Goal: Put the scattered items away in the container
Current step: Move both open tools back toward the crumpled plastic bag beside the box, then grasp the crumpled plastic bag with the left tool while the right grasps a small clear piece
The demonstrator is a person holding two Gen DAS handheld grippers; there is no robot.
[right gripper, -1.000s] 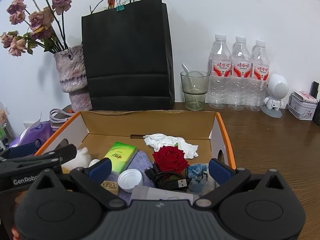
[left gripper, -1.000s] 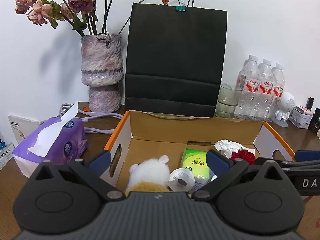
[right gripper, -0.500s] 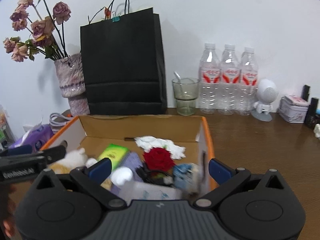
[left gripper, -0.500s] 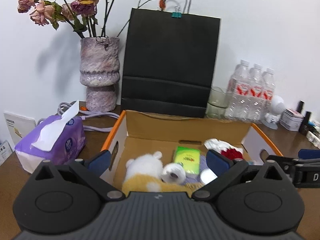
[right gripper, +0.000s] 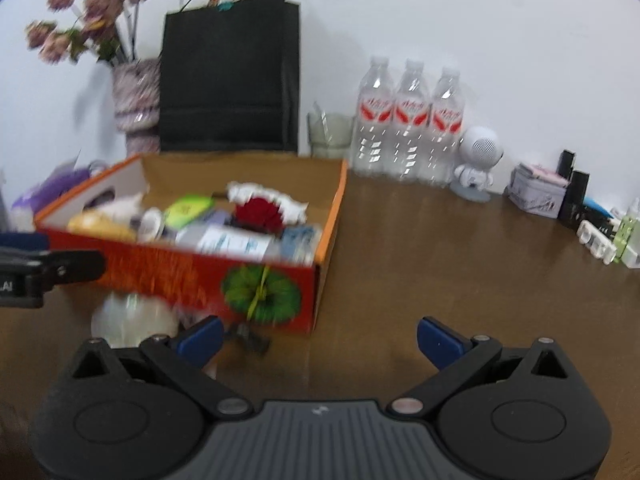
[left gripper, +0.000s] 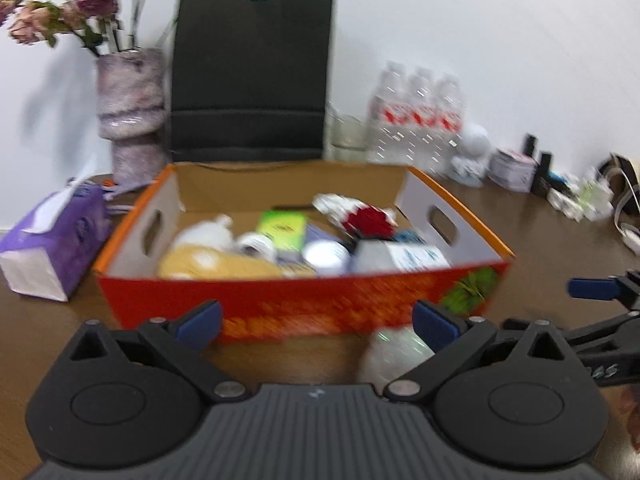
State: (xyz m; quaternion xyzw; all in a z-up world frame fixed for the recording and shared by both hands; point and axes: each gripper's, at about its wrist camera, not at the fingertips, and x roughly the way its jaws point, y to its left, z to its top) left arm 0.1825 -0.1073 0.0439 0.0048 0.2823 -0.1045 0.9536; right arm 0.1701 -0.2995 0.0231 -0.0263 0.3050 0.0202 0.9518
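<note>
Left wrist view: I see the left gripper [left gripper: 316, 322] with its blue-tipped fingers [left gripper: 200, 320] spread wide apart and nothing between them. The cardboard box [left gripper: 280, 304] sits on the wooden table [left gripper: 540, 240] directly ahead, its red front wall facing me. Inside lie a red rose [left gripper: 368, 220], a green packet [left gripper: 282, 228], a white plush toy [left gripper: 208, 232] and other blurred items. A pale round object [left gripper: 392, 350], too blurred to identify, lies on the table just outside the front wall, beside my right finger. A purple tissue pack [left gripper: 52, 236] sits left of the box. The black bag [left gripper: 252, 76] stands behind it.

Right wrist view: I see the right gripper [right gripper: 318, 338] with fingers also wide apart and empty, over bare table to the right of the box [right gripper: 180, 276]. Three water bottles [right gripper: 408, 120] stand against the wall.
</note>
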